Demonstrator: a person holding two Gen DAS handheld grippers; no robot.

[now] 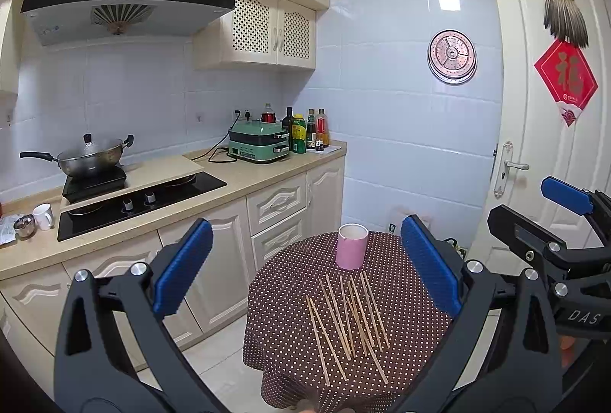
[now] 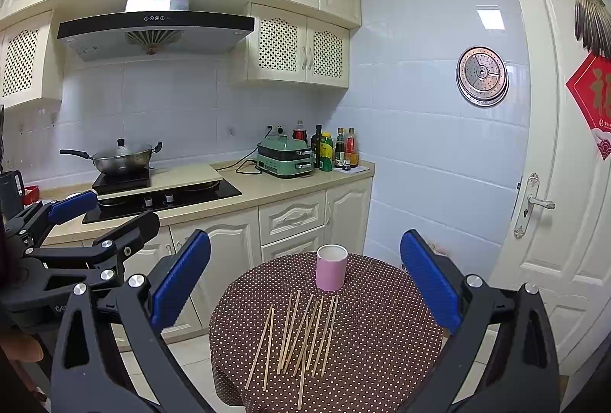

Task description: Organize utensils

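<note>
Nearest the lens, the left gripper (image 1: 305,268) stands with its blue pads (image 1: 182,267) spread wide and nothing between them, held above the near edge of a round table (image 1: 404,348) draped in a brown polka-dot cloth. The right gripper (image 2: 305,275) is likewise wide open and empty, hovering over the same table; in the left wrist view it shows at 3 o'clock, beside the left one and apart from it. Between the fingers, at 6 o'clock of each view, the wooden chopsticks (image 1: 349,321) lie loose on the cloth, roughly side by side, some crossing one another. Just beyond them, toward 12 o'clock on the table, a pink cup (image 1: 352,246) stands upright, apart from the sticks. Farther out at 10 o'clock runs the kitchen counter (image 1: 244,183) with a wok (image 1: 91,159) on the stove, and at 3 o'clock a white door (image 1: 542,130).
</note>
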